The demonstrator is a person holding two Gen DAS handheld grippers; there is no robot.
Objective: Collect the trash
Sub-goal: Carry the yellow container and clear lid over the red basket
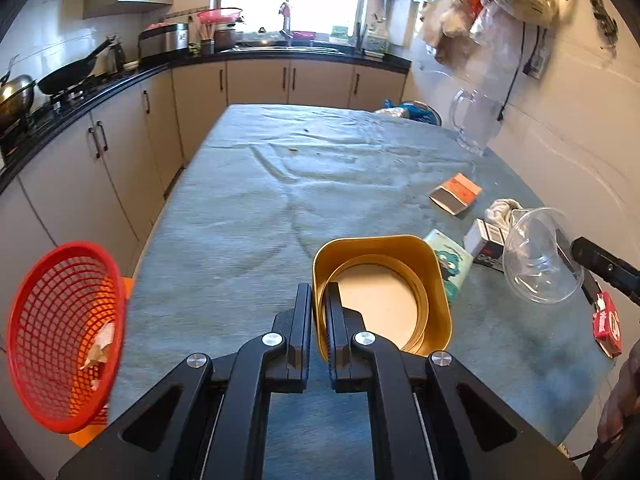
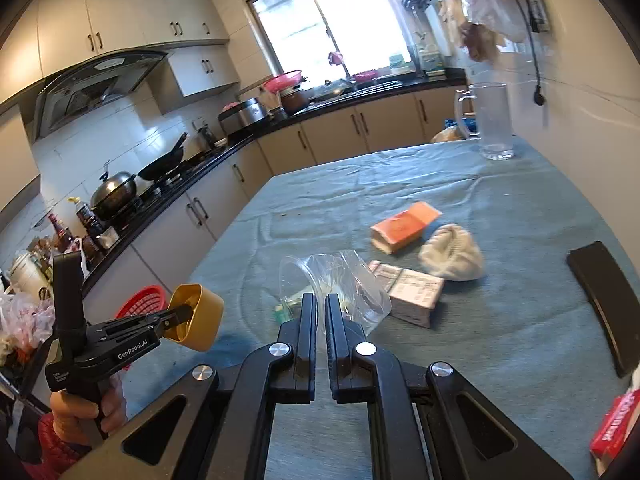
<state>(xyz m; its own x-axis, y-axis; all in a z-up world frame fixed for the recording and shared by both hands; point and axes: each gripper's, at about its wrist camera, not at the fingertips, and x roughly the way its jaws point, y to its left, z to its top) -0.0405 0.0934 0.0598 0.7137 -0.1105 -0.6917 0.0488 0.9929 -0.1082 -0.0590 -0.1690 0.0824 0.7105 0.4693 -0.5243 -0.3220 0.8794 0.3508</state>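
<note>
My left gripper (image 1: 319,302) is shut on the rim of a gold cup (image 1: 384,292) and holds it above the table; the cup also shows in the right wrist view (image 2: 196,316). A red mesh basket (image 1: 60,332) with crumpled paper inside sits off the table's left edge. My right gripper (image 2: 320,312) is shut on the rim of a clear plastic cup (image 2: 344,280), seen in the left wrist view (image 1: 540,256) held in the air. On the table lie an orange box (image 2: 404,226), a white wad (image 2: 452,254), a grey carton (image 2: 412,292) and a red pack (image 2: 612,428).
A glass jug (image 2: 490,120) stands at the table's far right corner. A black flat object (image 2: 604,304) lies at the right edge. A green cartoon packet (image 1: 450,264) lies behind the gold cup. Counters with pans run along the left.
</note>
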